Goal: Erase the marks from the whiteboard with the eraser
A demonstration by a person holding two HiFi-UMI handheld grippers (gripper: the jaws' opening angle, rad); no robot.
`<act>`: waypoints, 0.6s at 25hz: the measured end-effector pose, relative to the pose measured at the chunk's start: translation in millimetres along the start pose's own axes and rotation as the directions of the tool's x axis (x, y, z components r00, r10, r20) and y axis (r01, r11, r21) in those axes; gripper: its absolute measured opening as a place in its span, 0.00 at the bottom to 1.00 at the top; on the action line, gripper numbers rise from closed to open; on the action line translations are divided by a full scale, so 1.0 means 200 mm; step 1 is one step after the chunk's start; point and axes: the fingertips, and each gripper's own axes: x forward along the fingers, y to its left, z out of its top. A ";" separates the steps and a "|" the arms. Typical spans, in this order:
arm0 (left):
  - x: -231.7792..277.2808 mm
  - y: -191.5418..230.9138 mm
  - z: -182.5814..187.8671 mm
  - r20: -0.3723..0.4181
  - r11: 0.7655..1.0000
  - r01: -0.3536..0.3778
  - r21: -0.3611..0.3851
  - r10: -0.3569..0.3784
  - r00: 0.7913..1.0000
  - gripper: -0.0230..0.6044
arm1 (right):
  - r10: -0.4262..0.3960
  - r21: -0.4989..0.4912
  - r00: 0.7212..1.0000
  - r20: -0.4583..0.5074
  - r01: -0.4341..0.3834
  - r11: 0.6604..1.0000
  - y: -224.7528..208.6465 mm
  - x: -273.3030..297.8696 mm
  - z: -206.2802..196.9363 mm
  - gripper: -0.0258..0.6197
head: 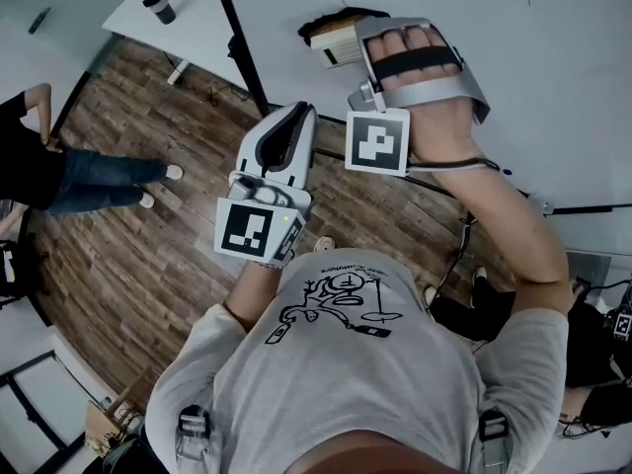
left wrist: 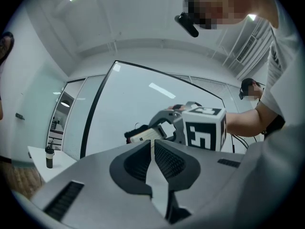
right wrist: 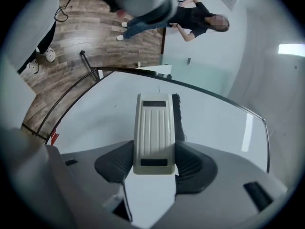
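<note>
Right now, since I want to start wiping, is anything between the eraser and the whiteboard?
Nothing visible does. The right gripper is shut on the eraser and holds it right at the whiteboard, with no object between them. The left gripper, shut and empty, hangs off to the side.

The head view looks steeply down from above the person's shoulders point(head: 513, 354): whiteboard point(head: 553, 57) at upper right, wooden floor point(head: 118, 265) at left. The left gripper view sits just behind its own jaws, tilted up toward the ceiling point(left wrist: 143, 23), with the right gripper point(left wrist: 159, 128) and eraser point(left wrist: 140, 136) at centre. The right gripper view looks along its jaws, close onto that same eraser and whiteboard, floor at upper left.
</note>
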 end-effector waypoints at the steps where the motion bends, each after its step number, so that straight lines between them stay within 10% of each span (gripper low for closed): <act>1: 0.00 0.00 0.00 0.002 1.000 -0.001 0.001 0.001 1.000 0.10 | -0.025 0.017 1.000 0.005 0.024 1.000 -0.07 -0.01 0.00 0.44; 15: -0.05 0.04 0.05 0.028 1.000 -0.029 0.011 0.028 0.999 0.10 | -0.027 -0.027 0.992 -0.124 0.024 0.999 -0.33 0.22 -0.10 0.44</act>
